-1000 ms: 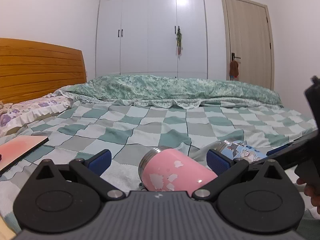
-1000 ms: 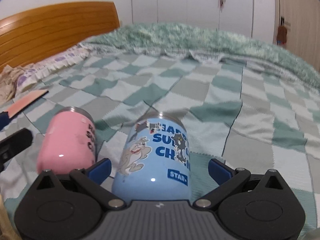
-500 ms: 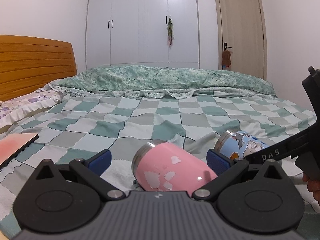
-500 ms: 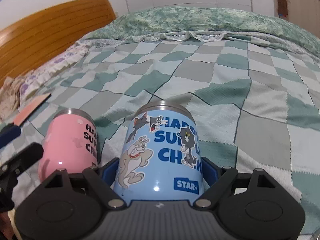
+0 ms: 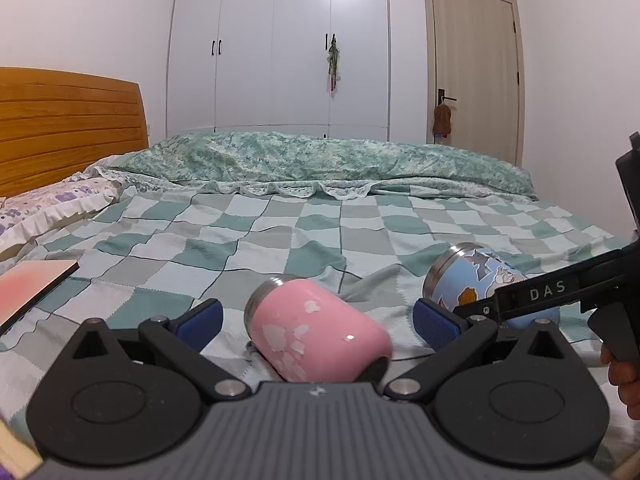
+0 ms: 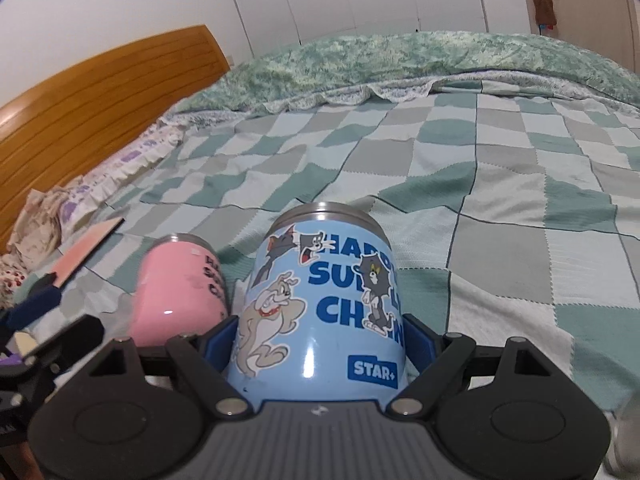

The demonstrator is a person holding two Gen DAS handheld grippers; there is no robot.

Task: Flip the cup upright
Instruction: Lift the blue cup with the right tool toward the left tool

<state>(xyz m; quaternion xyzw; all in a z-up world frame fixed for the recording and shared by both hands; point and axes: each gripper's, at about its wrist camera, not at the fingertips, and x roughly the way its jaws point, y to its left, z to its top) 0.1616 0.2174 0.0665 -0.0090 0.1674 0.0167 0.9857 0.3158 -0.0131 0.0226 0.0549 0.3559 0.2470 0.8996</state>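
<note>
Two cups are being shown lying on their sides on the checked blanket (image 5: 280, 240) of a bed. The blue cup (image 6: 324, 304) is being clamped across its body by the right gripper (image 6: 320, 340), whose blue pads (image 6: 218, 340) are being pressed against both flanks; its steel rim is being pointed away from the camera. The pink cup (image 5: 316, 330) is being framed between the spread fingers of the left gripper (image 5: 316, 320), which is being held released, with neither pad in contact. In the right wrist view the pink cup (image 6: 180, 292) is being seen just beside the blue one, to its left.

Both cups are being judged rigid, metal-walled and fairly light. Their glossy printed coating is being judged slippery, so a hold across the middle of the barrel, well clear of the rim, is being advised. The soft bedding is being judged an unsteady base on which an upright cup may be tipped.

Compared with one second earlier, the right gripper's fingers, then spread wide around the blue cup, are now being seen closed on it. In the left wrist view the blue cup (image 5: 480, 276) is being shown higher and more exposed than before, which suggests that lifting is being begun. The left gripper is being kept open around the pink cup, as before. A flat pink board (image 5: 28, 292) is being left at the left edge.
</note>
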